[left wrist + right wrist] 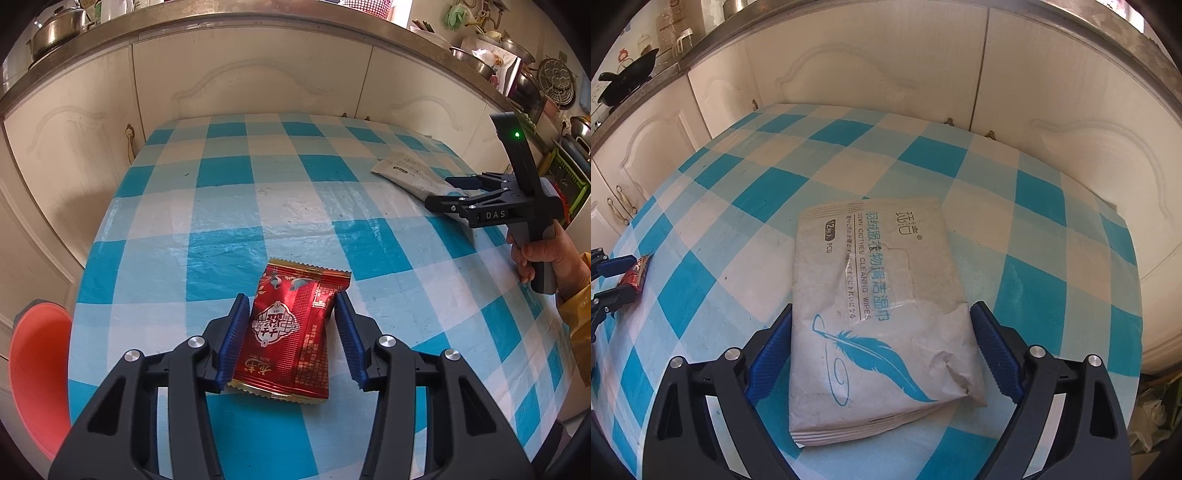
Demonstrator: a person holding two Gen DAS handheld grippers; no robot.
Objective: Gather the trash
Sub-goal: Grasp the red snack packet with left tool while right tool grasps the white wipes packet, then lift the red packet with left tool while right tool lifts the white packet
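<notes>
A red foil snack packet (288, 332) lies near the front of the blue-and-white checked table (258, 184). My left gripper (291, 297) has its blue pads pressed against the packet's two long sides, and the foil bows between them. In the right wrist view the same grip shows small at the far left: the left gripper (633, 274) on the red packet (638, 271). A white pack of cleaning wipes (879, 295) with a blue feather print lies flat on the table. My right gripper (882, 306) straddles it with wide jaws and slim gaps at the pads. The left wrist view shows the right gripper (439, 192) at the wipes pack (402, 170).
White cabinet doors (240, 85) rise right behind the table, under a counter crowded with pots (59, 29). An orange plastic container (37, 369) stands below the table's left edge. A person's hand (535, 258) holds the right gripper's handle at the table's right side.
</notes>
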